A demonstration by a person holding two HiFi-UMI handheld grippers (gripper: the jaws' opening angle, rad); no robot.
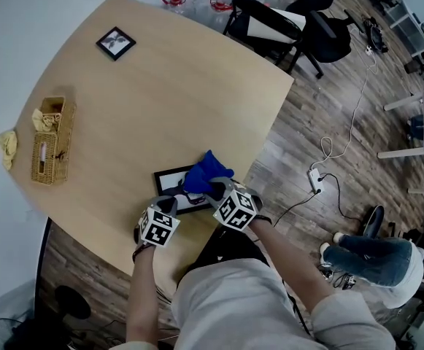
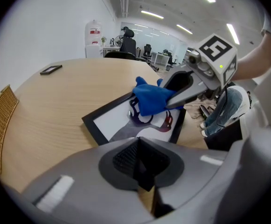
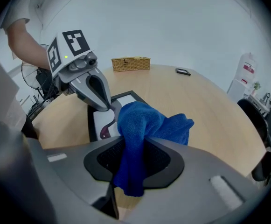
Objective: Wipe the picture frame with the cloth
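A black picture frame (image 1: 166, 181) with a white picture lies flat near the table's front edge. On its right part rests a blue cloth (image 1: 208, 170), and my right gripper (image 1: 213, 189) is shut on it. In the right gripper view the cloth (image 3: 144, 122) bulges out from between the jaws over the frame (image 3: 126, 97). My left gripper (image 1: 171, 200) is shut, its tip resting on the frame's near left part (image 3: 103, 107). From the left gripper view, the cloth (image 2: 150, 97) covers the upper part of the picture (image 2: 114, 125), with the shut left jaws just short of the frame's near edge.
A small black frame (image 1: 115, 42) lies at the table's far side. A wicker basket (image 1: 51, 141) stands at the left edge beside a yellow cloth (image 1: 7, 146). Office chairs (image 1: 292, 24) stand beyond the table; cables (image 1: 321, 173) run over the floor at right.
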